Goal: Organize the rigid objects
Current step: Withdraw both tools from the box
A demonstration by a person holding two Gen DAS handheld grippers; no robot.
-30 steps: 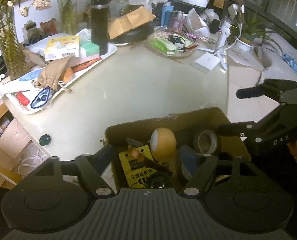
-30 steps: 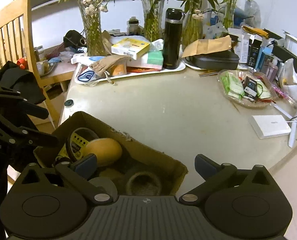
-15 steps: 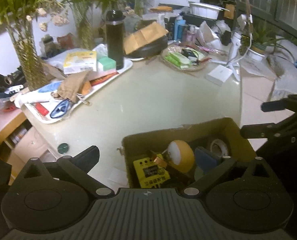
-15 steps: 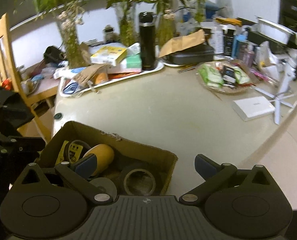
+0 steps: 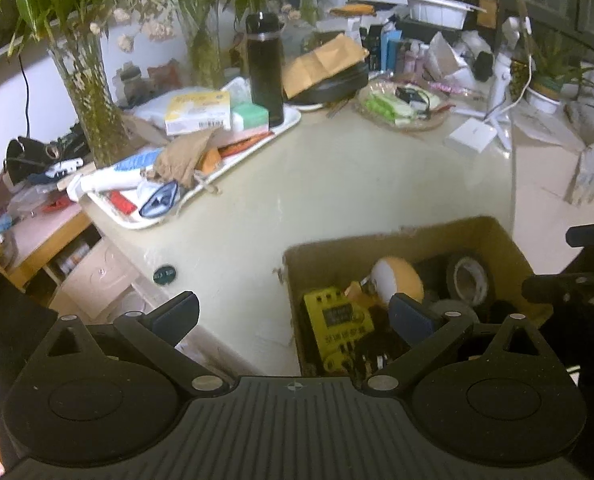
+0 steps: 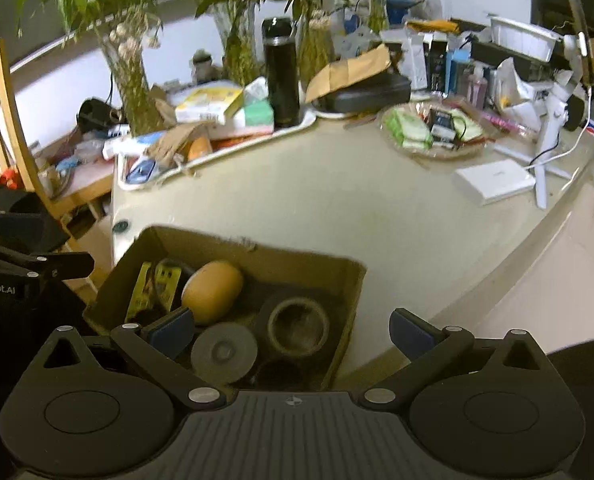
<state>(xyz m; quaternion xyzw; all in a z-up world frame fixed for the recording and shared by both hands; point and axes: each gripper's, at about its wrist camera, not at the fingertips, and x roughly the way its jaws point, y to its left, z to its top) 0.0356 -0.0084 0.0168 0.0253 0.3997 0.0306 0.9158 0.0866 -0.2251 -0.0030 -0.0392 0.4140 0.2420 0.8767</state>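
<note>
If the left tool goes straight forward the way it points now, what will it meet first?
Probably the bare cream tabletop, just left of the brown cardboard box. The open left tool straddles the box's left wall, so that wall could come first; depth is unclear.

You're working in dim indoor light with a cool, bluish cast. The table top (image 5: pixel 337 184) takes a soft sheen at its middle, with no hard shadows on it. In the left wrist view a bright lamp flares at the far right corner. Both fisheye views bend strongly at the edges and go dark in the corners. The cardboard box (image 6: pixel 297 264) rim is smeared; far clutter looks soft and grainy.
</note>
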